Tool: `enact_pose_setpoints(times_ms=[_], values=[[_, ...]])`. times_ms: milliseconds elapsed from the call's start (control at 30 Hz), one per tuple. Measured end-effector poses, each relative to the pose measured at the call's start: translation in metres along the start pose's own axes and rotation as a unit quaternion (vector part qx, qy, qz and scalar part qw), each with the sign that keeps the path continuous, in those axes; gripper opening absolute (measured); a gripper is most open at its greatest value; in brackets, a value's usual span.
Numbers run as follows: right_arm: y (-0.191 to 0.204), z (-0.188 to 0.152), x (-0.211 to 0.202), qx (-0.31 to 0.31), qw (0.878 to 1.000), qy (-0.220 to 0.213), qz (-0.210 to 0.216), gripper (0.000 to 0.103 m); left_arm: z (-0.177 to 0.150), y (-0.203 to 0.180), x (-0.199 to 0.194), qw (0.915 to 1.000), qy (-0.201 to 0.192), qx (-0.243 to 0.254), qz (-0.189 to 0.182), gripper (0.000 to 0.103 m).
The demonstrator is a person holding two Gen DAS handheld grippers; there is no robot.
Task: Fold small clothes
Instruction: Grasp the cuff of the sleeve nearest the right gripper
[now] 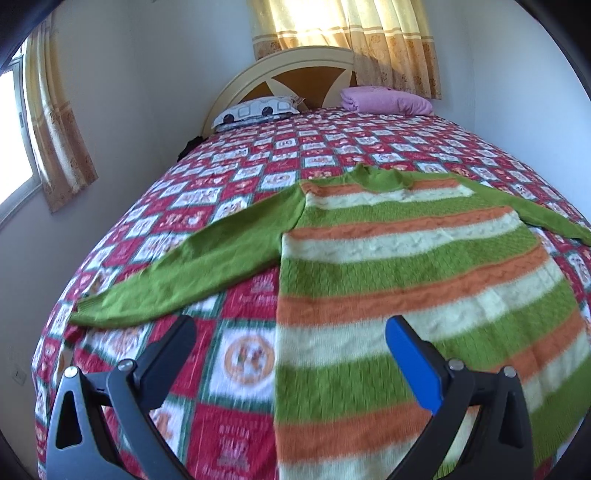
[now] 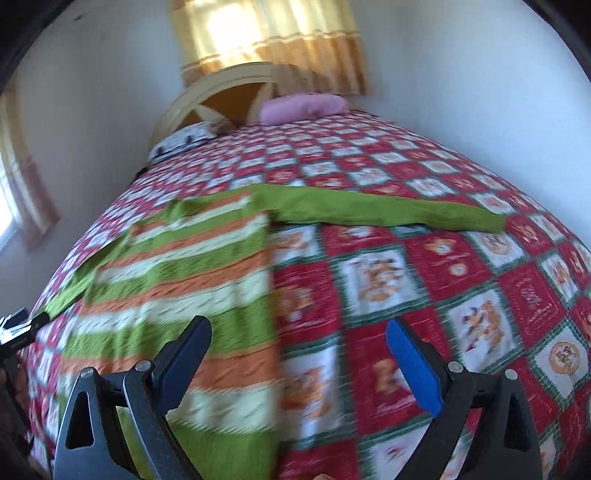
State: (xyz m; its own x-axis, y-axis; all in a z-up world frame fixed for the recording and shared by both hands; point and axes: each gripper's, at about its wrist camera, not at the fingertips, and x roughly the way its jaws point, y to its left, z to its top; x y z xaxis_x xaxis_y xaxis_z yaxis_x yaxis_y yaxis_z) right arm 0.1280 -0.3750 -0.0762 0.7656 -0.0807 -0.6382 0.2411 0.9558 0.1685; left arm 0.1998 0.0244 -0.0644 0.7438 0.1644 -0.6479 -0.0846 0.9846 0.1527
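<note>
A small knitted sweater [image 1: 406,266] with green, orange and cream stripes lies flat on the bed, neck toward the headboard. Its plain green left sleeve [image 1: 192,273] stretches out to the left. In the right wrist view the sweater body [image 2: 184,280] fills the left half and its right sleeve [image 2: 388,212] reaches right. My left gripper [image 1: 290,336] hovers open over the sweater's lower left edge. Over the sweater's lower right edge, my right gripper [image 2: 297,339] is open too, with nothing between its fingers.
A red, green and white patchwork bedspread [image 1: 240,177] covers the whole bed. At the headboard [image 1: 295,70] lie a patterned pillow [image 1: 258,110] and a folded pink blanket [image 1: 384,99]. Walls close in on both sides, with curtains [image 1: 351,33] behind and a window at left.
</note>
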Motion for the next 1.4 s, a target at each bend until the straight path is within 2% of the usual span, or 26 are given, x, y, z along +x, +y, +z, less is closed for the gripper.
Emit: enact_pose_setpoints(times_ms=[133,400,667,833,1133,1167,1200,1233,1267,1400], values=[[-0.03,0.013,0.019,0.027,0.999,0.013,-0.023,0.096,0.009,-0.009,0.025,0.9998,-0.007,0.014,0.011,0.103],[-0.083,0.041,0.047,0.077,0.995,0.033,-0.053,0.096,0.025,-0.012,0.069,0.9995,0.017,0.021,0.017,0.103],[-0.15,0.077,0.058,0.129,0.986,0.017,-0.108,0.096,0.042,-0.002,0.108,0.999,0.033,0.006,0.03,0.103],[-0.187,0.093,0.069,0.168,0.978,0.017,-0.123,0.096,0.047,0.001,0.129,0.9982,0.049,-0.011,0.033,0.103],[-0.24,0.106,0.114,0.254,0.961,0.062,-0.084,0.062,0.044,0.003,0.139,0.9973,0.066,-0.026,0.023,0.103],[-0.24,0.108,0.117,0.251,0.962,0.062,-0.087,0.052,0.044,0.003,0.139,0.9972,0.066,-0.028,0.022,0.103],[-0.239,0.109,0.119,0.247,0.963,0.063,-0.089,0.037,0.044,0.004,0.139,0.9971,0.066,-0.03,0.022,0.103],[-0.239,0.111,0.12,0.242,0.964,0.064,-0.089,0.029,0.044,0.005,0.139,0.9971,0.066,-0.032,0.021,0.103],[-0.24,0.113,0.122,0.24,0.966,0.065,-0.077,0.015,0.044,0.006,0.138,0.9971,0.065,-0.034,0.02,0.103],[-0.234,0.121,0.115,0.221,0.971,0.051,-0.078,0.013,0.044,0.009,0.136,0.9971,0.062,-0.043,0.014,0.103]])
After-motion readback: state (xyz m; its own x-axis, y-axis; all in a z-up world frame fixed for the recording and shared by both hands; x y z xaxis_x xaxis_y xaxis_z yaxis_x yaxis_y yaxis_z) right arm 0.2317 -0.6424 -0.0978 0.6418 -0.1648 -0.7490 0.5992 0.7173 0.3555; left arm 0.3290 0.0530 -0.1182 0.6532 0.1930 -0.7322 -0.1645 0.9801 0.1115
